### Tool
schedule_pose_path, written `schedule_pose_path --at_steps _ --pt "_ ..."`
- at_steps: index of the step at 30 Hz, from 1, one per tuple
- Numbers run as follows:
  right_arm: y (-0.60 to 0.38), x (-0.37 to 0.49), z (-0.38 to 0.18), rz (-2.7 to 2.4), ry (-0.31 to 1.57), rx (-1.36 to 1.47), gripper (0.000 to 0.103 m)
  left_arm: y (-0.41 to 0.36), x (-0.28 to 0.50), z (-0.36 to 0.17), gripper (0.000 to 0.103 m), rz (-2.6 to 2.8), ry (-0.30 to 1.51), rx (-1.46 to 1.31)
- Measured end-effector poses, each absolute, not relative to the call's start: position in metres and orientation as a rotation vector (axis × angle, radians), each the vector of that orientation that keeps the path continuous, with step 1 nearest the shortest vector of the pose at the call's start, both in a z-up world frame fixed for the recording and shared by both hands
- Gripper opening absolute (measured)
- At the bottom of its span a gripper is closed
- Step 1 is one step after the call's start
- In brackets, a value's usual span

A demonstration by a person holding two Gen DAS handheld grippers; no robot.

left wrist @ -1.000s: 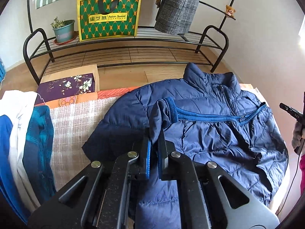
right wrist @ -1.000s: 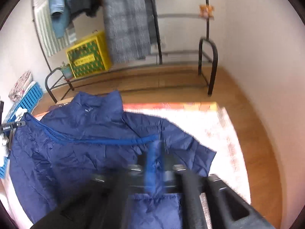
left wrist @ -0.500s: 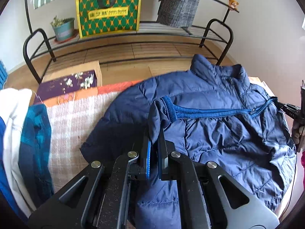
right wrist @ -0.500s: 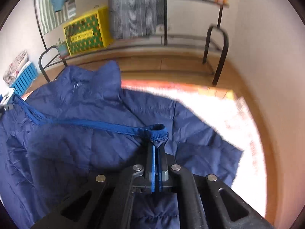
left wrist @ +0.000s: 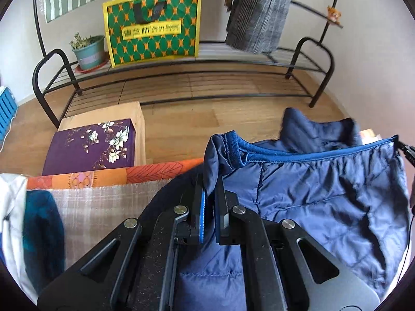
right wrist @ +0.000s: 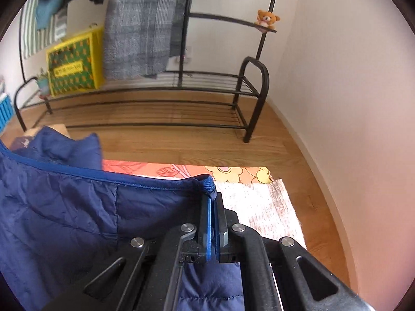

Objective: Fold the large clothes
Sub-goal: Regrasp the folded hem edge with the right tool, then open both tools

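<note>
I am squeezing my left hand-held gripper [left wrist: 210, 189] tight on one ribbed corner of the blue puffy jacket [left wrist: 324, 194]. I am squeezing my right hand-held gripper [right wrist: 213, 202] tight on the other ribbed corner. One jacket edge is stretching straight between my two grippers. The rest of the jacket is lying on one checked cloth [left wrist: 103, 202] over one orange cloth [left wrist: 155, 169]. Beside it one purple flower box [left wrist: 90, 147] is sitting on the floor. Behind it one black rack [left wrist: 181, 77] is holding one green and yellow bag [left wrist: 153, 26] and one plant pot [left wrist: 89, 53]. One grey coat [right wrist: 140, 26] is hanging there, and one teddy bear [right wrist: 267, 18] is sitting high up.
</note>
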State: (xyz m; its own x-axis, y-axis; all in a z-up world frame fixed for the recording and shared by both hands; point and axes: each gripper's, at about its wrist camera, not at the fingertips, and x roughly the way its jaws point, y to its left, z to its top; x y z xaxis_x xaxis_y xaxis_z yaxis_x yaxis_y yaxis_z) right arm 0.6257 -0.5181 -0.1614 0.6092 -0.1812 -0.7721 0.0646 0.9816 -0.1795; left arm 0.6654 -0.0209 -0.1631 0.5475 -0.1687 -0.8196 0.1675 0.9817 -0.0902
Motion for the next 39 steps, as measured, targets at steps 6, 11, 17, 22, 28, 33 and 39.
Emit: schedule_pose_path --at_steps 6,11,17,22,28,33,39 --pt "-0.512 0.640 -0.202 -0.191 0.981 -0.208 0.000 -0.025 0.680 -0.203 0.004 -0.160 0.996 0.031" --pt "-0.504 0.643 -0.214 -0.235 1.013 -0.266 0.003 -0.025 0.679 -0.209 0.015 -0.127 0.953 0.032" --pt "-0.522 0.602 -0.151 -0.160 0.930 -0.087 0.035 -0.021 0.663 -0.176 0.024 -0.053 0.908 0.085" --pt "-0.540 0.524 -0.096 -0.066 0.855 0.090 0.045 -0.026 0.619 -0.114 0.025 -0.098 0.832 0.021" --pt "-0.542 0.399 -0.081 -0.043 0.831 0.260 0.056 -0.123 0.564 -0.090 0.027 -0.367 0.864 0.034" --pt "-0.543 0.337 -0.121 -0.119 0.889 0.383 0.071 -0.205 0.550 -0.121 0.027 -0.424 0.916 0.113" --pt "-0.551 0.303 -0.171 -0.173 0.924 0.559 0.074 -0.250 0.557 -0.182 0.028 -0.353 1.001 0.255"
